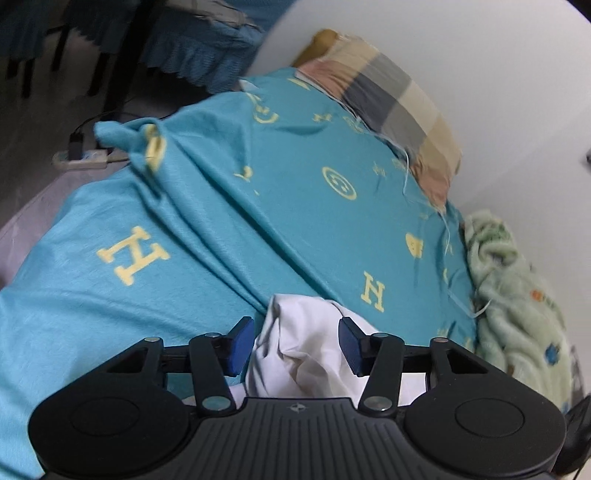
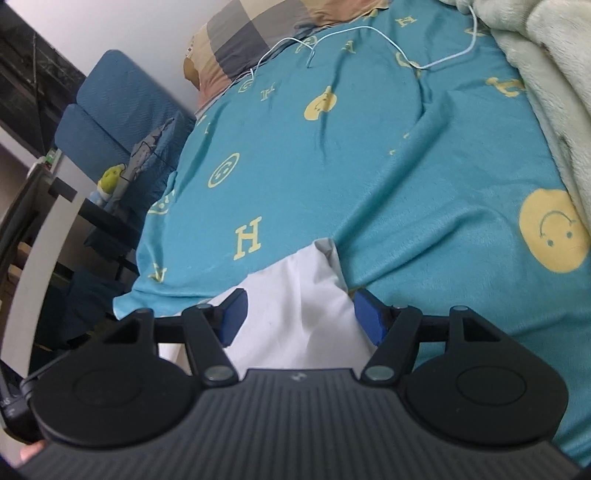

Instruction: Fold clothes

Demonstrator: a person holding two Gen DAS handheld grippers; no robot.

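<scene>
A white garment [image 1: 295,369] lies bunched on a teal bedsheet [image 1: 184,314] printed with yellow letters and smiley faces. My left gripper [image 1: 295,347] is low over the garment. A raised fold of the cloth stands between its blue pads [image 1: 242,347], and I see no firm pinch. In the right wrist view the same white garment [image 2: 295,288] lies flatter, with one corner pointing up the bed. My right gripper [image 2: 301,317] straddles it with its jaws wide, the pads [image 2: 367,317] beside the cloth's edges.
A checked pillow [image 1: 399,107] sits at the head of the bed against a white wall. A fluffy pale green blanket [image 1: 517,295] is heaped along the bed's side. A thin white cable [image 2: 369,33] trails across the sheet. Blue upholstered furniture [image 2: 110,107] stands beyond the bed edge.
</scene>
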